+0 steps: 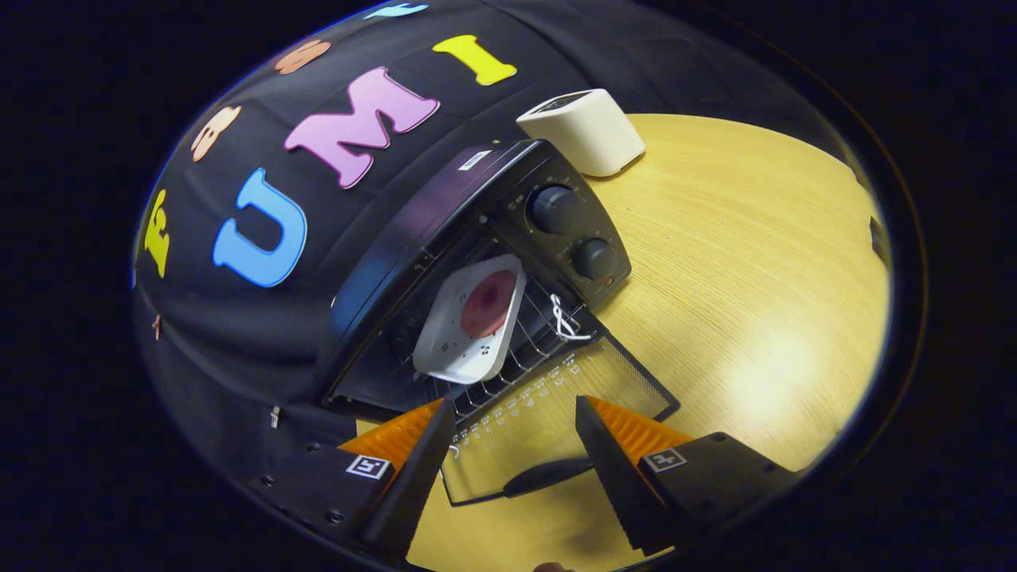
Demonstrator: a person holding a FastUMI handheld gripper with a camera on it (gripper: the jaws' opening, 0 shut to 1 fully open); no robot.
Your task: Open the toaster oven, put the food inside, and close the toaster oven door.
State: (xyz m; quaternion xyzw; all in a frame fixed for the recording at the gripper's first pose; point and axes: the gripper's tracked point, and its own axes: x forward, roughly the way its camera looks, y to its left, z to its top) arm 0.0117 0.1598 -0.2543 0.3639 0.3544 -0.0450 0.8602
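Gripper (515, 429) fingers spread wide, holding nothing. Toaster oven (477, 238) just ahead, door (556, 405) dropped flat w/ handle (548, 474) betw. fingers. Food (487, 303) on white tray (457, 342) sits on rack beyond fingers. Judgement: loading done; fingers positioned to lift handle, shut door.

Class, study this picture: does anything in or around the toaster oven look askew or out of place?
Yes. The white tray with the pink food sits tilted on the rack of the toaster oven, one corner jutting toward the open door. The gripper is open above that door.
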